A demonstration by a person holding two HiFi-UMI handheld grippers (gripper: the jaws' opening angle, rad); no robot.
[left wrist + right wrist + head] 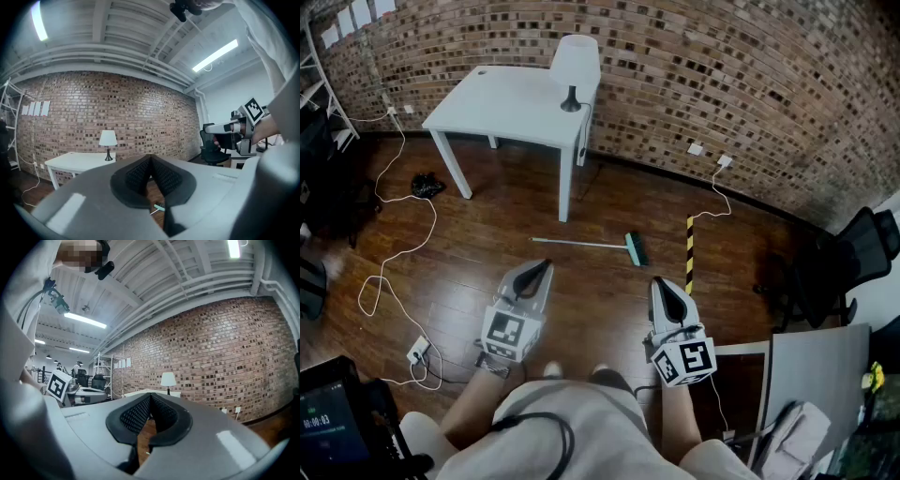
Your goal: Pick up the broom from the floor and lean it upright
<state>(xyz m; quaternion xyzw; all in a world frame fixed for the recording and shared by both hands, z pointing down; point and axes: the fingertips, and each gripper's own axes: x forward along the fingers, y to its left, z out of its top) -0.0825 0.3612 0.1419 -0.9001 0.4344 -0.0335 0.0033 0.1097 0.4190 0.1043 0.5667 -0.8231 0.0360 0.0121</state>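
Broom lying flat, handle leftward, head rightward, left gripper, right gripper both pressed together

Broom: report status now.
Left gripper and right gripper shut, empty, level. Broom flat on floor ahead, untouched. White table just beyond; nothing lies between.

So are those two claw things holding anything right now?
Nothing. The left gripper and the right gripper are both shut and empty; the broom lies on the floor ahead of them, untouched.
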